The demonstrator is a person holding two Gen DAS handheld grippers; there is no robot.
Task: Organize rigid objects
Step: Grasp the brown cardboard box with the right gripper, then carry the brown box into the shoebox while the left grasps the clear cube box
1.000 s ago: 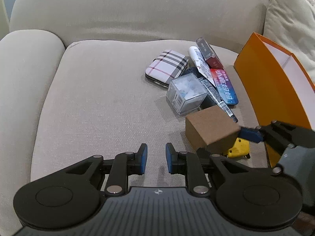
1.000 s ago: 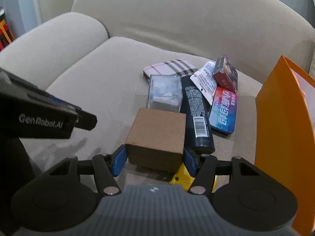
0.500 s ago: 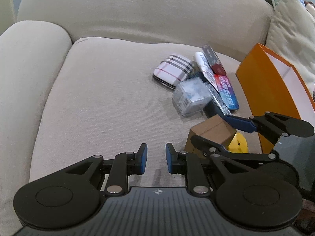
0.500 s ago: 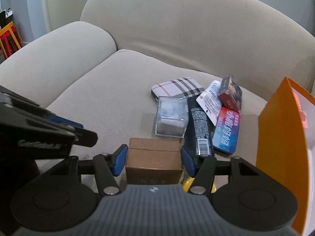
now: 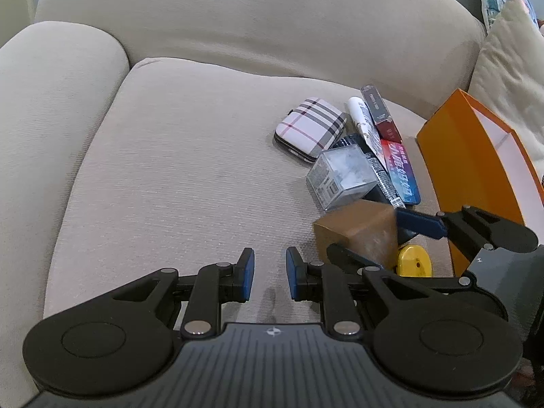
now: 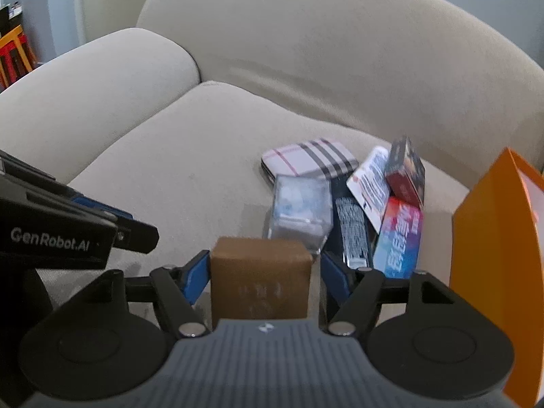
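Left black plastic two-finger gripper (image 5: 269, 274) showing blue pads (image 5: 247, 272) on fingertips. Two big round black discs sitting at its base, grey ribbed body between them. Shiny silver screws dotting black link bars. Right black plastic two-finger gripper (image 6: 261, 274) looking same, blue pads (image 6: 195, 277) too. White "GenRobot.AI" lettering showing on left gripper's side.

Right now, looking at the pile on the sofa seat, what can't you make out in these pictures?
- Yellow object: left wrist view, mostly behind the brown cardboard box; the right wrist view hides it entirely.
- Inside of the orange box: cut off by the frame edge in both views.
- Label text on the black tube: right wrist view, blurred.
- Clear cube's contents: hazy.
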